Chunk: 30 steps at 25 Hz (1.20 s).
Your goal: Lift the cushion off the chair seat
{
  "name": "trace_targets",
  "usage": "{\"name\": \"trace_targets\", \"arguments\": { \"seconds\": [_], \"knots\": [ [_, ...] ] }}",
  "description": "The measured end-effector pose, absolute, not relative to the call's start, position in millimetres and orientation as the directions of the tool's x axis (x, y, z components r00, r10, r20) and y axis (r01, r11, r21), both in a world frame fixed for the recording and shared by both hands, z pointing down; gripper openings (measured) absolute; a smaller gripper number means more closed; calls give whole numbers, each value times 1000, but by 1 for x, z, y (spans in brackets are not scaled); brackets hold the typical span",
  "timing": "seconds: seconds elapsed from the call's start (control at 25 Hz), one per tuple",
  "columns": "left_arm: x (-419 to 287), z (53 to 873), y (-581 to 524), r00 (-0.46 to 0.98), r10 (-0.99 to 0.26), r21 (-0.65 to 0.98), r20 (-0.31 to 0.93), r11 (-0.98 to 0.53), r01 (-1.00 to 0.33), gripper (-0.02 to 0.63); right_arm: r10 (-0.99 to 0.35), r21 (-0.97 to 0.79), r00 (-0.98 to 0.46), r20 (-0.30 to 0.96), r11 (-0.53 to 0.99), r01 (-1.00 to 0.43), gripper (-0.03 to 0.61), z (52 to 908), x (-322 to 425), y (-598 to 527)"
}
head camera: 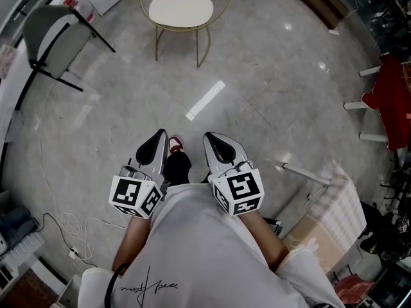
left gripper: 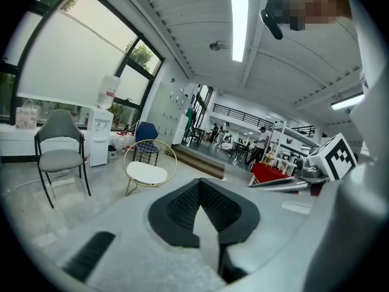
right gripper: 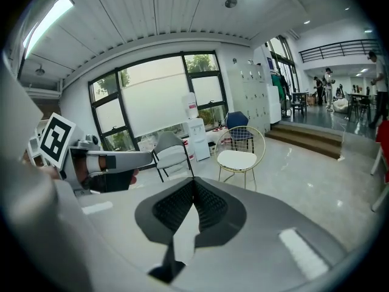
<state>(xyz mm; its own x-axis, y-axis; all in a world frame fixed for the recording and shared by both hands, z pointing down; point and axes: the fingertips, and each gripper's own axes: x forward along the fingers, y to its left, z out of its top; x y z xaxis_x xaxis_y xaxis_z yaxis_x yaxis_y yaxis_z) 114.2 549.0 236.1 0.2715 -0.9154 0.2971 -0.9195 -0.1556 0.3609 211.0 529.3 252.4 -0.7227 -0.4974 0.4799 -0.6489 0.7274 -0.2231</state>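
A cream cushion [head camera: 180, 9] lies on the seat of a round gold wire chair [head camera: 156, 34] at the top of the head view, well ahead of me. The same cushion [left gripper: 146, 174] [right gripper: 236, 159] shows in both gripper views, small and distant. My left gripper [head camera: 158, 138] and right gripper [head camera: 211, 138] are held side by side near my body, both shut and empty. Each points toward the chair across bare floor.
A grey chair [head camera: 53, 36] with black legs stands at the left, by a white counter. A red item [head camera: 390, 97] on white legs stands at the right edge. A cardboard box [head camera: 319, 230] under checked cloth sits lower right. Cables [head camera: 64, 226] trail on the floor at lower left.
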Motion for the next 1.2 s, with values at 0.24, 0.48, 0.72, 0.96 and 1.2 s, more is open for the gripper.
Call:
{"name": "trace_targets", "arguments": {
  "seconds": [0.24,0.48,0.72,0.96,1.2],
  "knots": [
    [71,233,532,293,-913,362,284,-181,-914,3,-512,-203,-711,482,724,-659,6,248,167,512],
    [36,229,522,304,-915,369,266,-195,-909,3,-531,-174,-701,476,725,-667,8,242,133,501],
    [21,228,512,320,-912,382,257,-208,-900,3,-552,-160,-689,469,715,-681,11,237,120,490],
    [8,227,490,324,-912,375,253,-216,-901,3,-562,-170,-688,459,705,-689,11,239,106,469],
    [-10,228,460,325,-910,365,259,-220,-905,3,-566,-187,-689,452,695,-694,12,242,88,437]
  ]
}}
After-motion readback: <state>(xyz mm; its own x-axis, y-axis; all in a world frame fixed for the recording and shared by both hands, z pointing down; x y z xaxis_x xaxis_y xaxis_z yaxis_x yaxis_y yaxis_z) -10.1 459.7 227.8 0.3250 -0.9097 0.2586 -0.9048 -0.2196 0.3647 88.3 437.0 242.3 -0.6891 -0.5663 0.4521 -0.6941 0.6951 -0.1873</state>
